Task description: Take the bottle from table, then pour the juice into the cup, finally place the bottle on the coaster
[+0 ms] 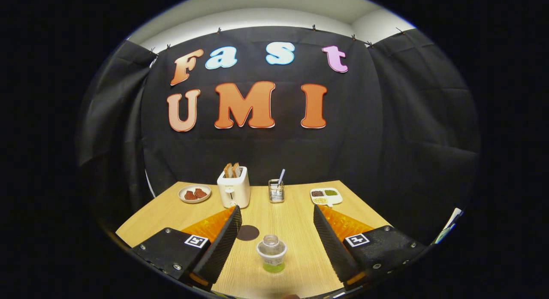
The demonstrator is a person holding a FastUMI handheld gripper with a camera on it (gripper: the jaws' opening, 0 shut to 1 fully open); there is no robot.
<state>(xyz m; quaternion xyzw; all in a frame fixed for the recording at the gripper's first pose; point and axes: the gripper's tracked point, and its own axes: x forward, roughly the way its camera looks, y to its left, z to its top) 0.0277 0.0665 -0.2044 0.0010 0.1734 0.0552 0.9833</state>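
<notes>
A small clear bottle (271, 253) with a white label and green juice at its bottom stands upright on the wooden table (291, 224), between my two fingers and nearer their bases than their tips. My gripper (276, 209) is open, with the fingers spread wide on either side of the bottle and touching nothing. A dark round coaster (248, 233) lies flat on the table just left of the bottle, beside the inner face of the left finger (225, 239).
Beyond the fingertips, along the table's back edge, stand a white toaster (233, 188) with two slices of toast, a plate (194, 194) with brown pieces, a wire holder (276, 191) with a utensil in it, and a divided dish (326, 196) of grains.
</notes>
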